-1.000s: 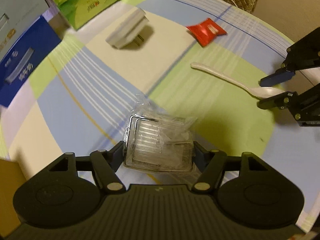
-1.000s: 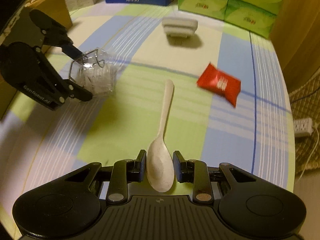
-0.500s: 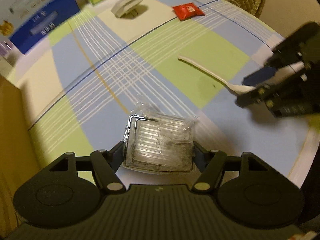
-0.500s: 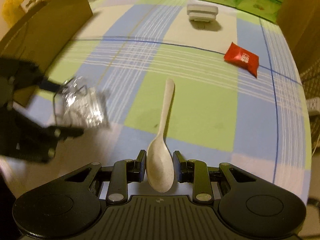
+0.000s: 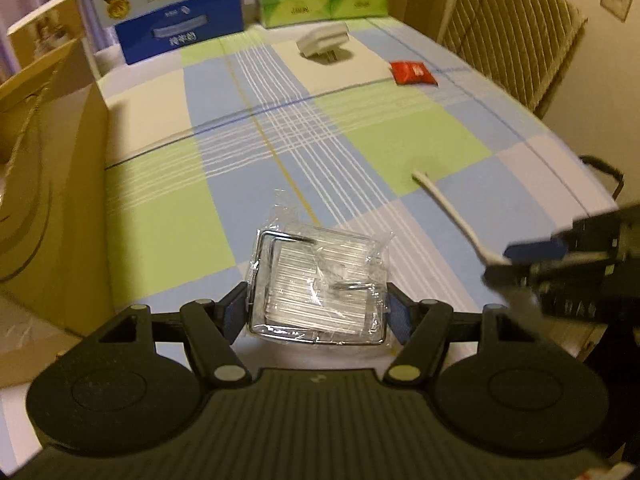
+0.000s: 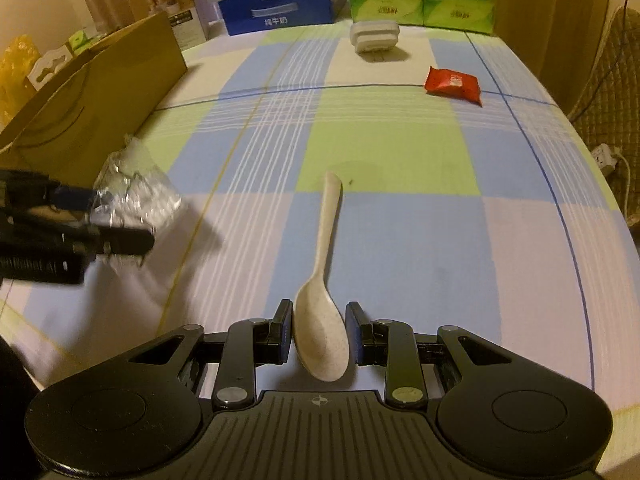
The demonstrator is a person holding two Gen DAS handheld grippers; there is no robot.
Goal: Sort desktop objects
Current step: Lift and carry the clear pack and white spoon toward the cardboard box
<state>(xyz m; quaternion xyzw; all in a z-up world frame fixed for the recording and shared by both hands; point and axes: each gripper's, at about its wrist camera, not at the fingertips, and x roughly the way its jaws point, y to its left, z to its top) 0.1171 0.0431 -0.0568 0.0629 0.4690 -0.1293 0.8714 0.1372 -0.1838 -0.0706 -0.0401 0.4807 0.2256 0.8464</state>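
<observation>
A: Two things are held at once. The wrapped wire rack [image 5: 318, 286] is clamped between the pads of the left gripper [image 5: 318, 312], and the spoon [image 6: 322, 276] is pinched by its bowl in the right gripper [image 6: 320, 332], the handle pointing straight ahead of the jaws.

B: How is the rack expected to handle?

A: It is judged light and stiff inside, a chrome wire frame being visible, but the clear film around it looks slick and loose. A hold across the frame edges, as is seen now, is thought safer than one on the crinkled film, which could slide or tear.

B: And the spoon?

A: It appears to be rigid pale plastic or melamine, light, with a smooth rounded bowl. The bowl is gripped at its widest part, so a twist or slip downward could be expected if the squeeze is eased. The long handle ahead of the jaws may swing like a lever.

B: Where might they be taken?

A: A cardboard box [image 5: 52, 184] stands to the left of the left gripper and is presumed to be the target; this cannot be confirmed. A red packet [image 6: 454, 85] and a white adapter [image 6: 375, 36] lie far ahead on the checked tablecloth [image 6: 400, 152], untouched.
</observation>
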